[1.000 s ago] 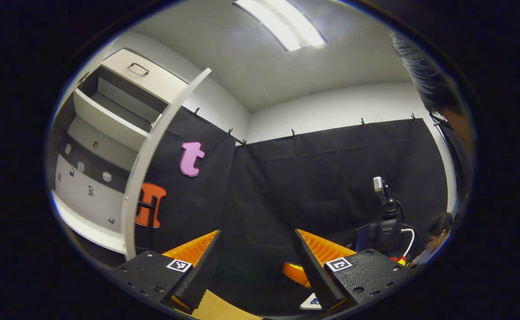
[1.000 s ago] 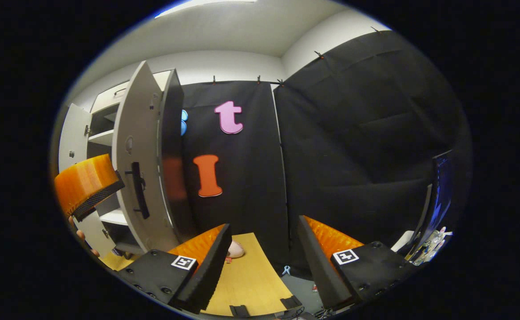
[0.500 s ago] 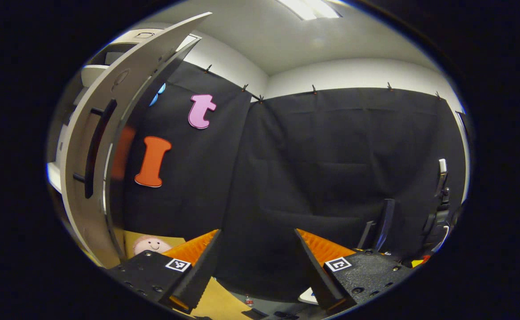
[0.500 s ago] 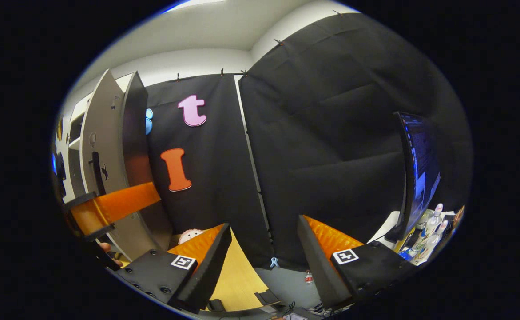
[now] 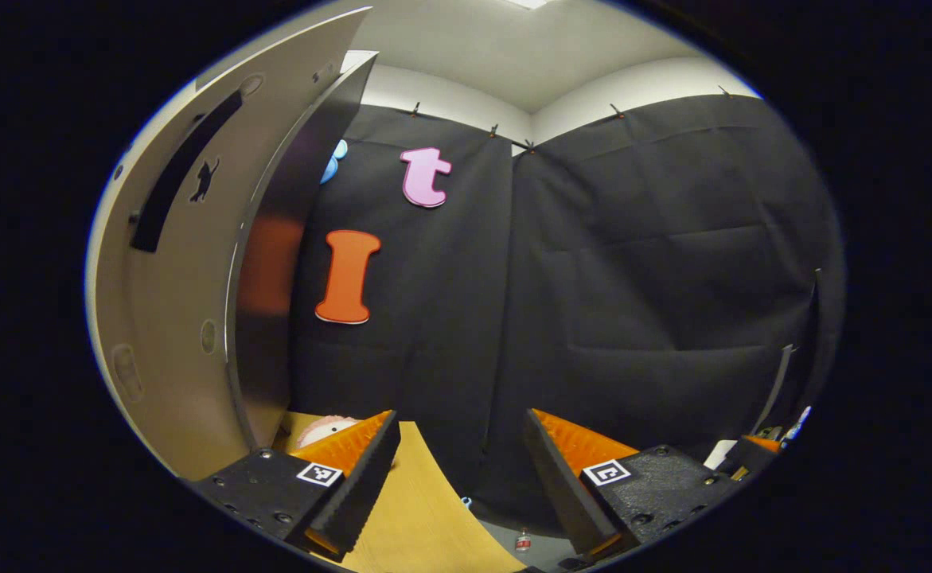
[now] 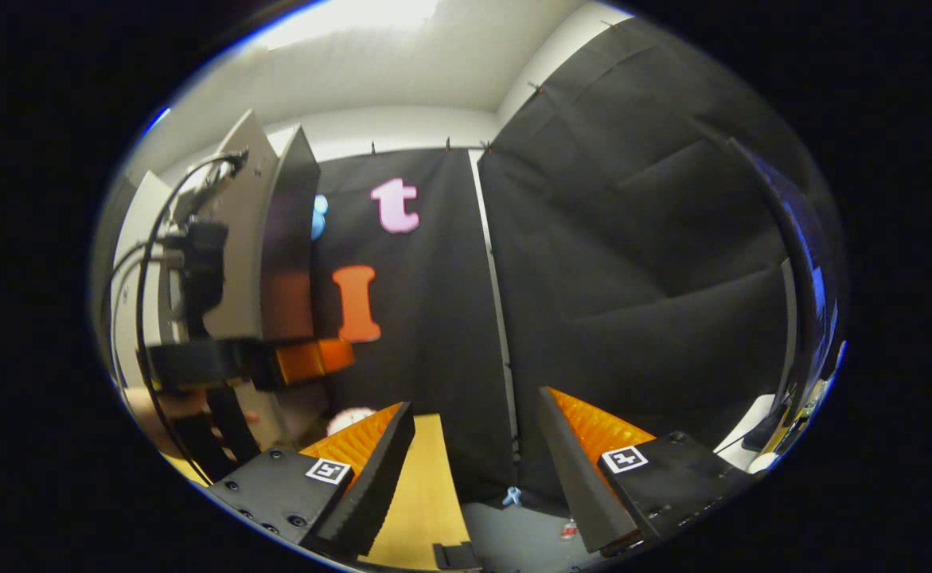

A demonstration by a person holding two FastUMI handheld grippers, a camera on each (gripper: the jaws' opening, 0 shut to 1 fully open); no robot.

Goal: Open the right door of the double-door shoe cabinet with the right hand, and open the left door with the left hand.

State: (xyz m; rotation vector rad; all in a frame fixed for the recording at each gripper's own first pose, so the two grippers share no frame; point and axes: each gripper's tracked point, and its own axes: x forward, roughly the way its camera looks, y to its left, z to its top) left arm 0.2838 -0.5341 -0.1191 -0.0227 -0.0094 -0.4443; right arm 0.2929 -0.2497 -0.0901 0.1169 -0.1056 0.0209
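- Fingers of the left gripper (image 5: 458, 469) gape empty; the open right door (image 5: 187, 263) stands upright at its ten o'clock
- Right gripper (image 6: 473, 469) likewise gapes empty, farther from that door (image 6: 263, 239)

The left gripper (image 5: 458, 469) is showing two wedge fingers with ribbed backs on black blocks dotted with screws, each wearing a small square black-and-white marker. The right gripper (image 6: 473, 465) is showing the same build. Beside the cabinet door (image 6: 235, 247), the left gripper's body is trailing looping black cables (image 6: 143, 263).
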